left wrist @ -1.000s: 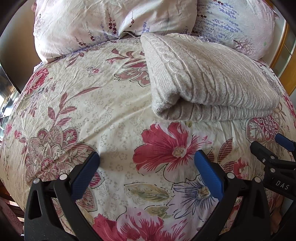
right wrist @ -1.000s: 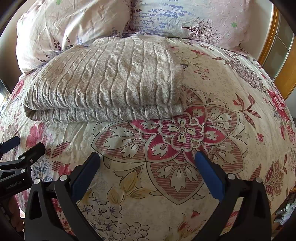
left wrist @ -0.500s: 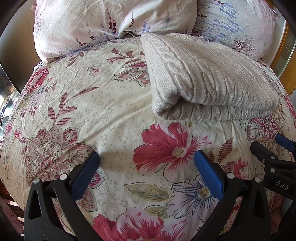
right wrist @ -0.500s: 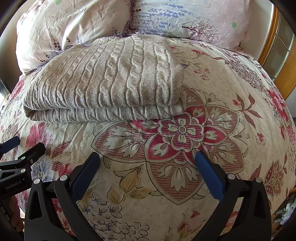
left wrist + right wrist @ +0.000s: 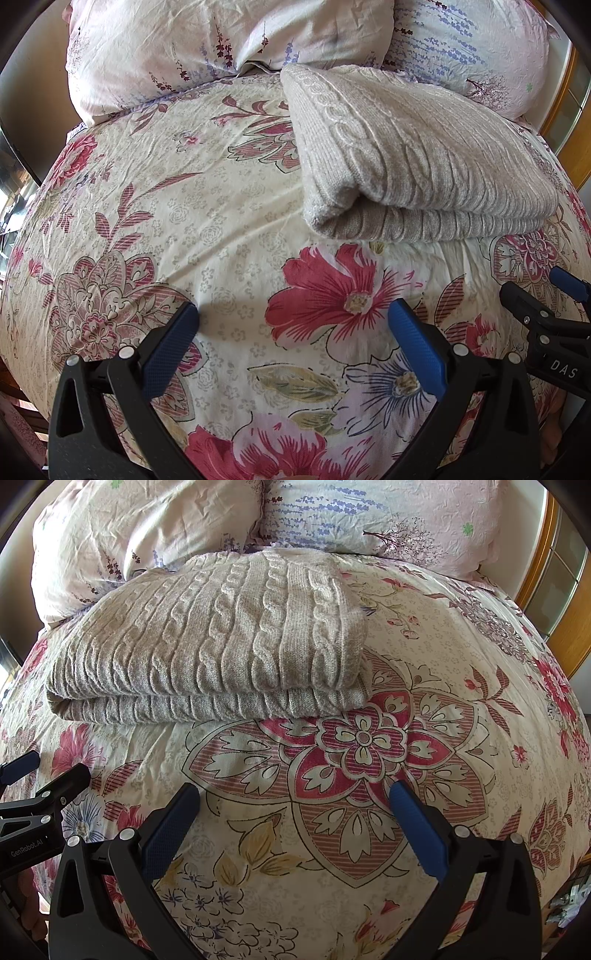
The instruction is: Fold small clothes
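Sweater (image 5: 207, 642), grey cable-knit, lies folded into a compact rectangular bundle on the floral bedspread (image 5: 369, 775), its far edge just beside the two pillows (image 5: 147, 535) at the head of the bed. Two stacked layers show along its near edge, with the fold rounded at its left end in the left wrist view (image 5: 406, 158). Left gripper (image 5: 293, 326) hangs over bare bedspread on the near side of the sweater, its blue fingers (image 5: 170, 347) spread wide and grasping nothing. Right gripper (image 5: 293, 806) sits likewise on the near side of the sweater, fingers (image 5: 417, 830) released and empty, apart from the knit. Each gripper's tip shows at the edge of the other's view. Judgement: folding of this garment appears complete, the edges fairly square. No other loose clothing is visible, so whether further items remain cannot be told.
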Available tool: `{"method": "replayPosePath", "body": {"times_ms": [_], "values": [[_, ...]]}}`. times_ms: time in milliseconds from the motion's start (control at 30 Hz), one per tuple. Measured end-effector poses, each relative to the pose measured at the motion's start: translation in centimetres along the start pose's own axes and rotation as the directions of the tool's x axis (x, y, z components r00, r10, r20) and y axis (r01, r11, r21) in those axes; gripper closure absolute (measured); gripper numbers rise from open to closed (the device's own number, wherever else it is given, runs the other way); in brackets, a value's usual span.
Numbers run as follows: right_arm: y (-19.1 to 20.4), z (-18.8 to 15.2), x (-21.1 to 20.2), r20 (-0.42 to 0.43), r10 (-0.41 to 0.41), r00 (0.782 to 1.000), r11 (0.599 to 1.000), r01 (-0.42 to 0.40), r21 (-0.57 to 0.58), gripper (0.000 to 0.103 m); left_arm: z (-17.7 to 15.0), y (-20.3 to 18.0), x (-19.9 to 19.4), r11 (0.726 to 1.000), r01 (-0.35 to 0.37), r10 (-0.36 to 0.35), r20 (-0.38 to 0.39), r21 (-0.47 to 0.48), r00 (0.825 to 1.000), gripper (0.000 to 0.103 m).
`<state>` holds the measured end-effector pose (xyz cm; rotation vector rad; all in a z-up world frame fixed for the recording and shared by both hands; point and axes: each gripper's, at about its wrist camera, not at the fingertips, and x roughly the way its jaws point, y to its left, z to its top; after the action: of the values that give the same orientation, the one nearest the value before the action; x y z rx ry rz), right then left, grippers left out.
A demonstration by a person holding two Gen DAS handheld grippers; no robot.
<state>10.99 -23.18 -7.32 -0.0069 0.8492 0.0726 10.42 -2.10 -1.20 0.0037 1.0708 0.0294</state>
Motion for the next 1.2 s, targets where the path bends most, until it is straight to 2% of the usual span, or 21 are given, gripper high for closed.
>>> {"method": "replayPosePath", "body": {"times_ms": [1200], "values": [[-0.08, 0.06, 0.01, 0.0, 0.008, 1.0, 1.0, -0.008, -0.016, 0.001, 0.05, 0.16, 0.29, 1.0, 0.003, -0.003, -0.014, -0.001, 1.0, 0.002]]}}
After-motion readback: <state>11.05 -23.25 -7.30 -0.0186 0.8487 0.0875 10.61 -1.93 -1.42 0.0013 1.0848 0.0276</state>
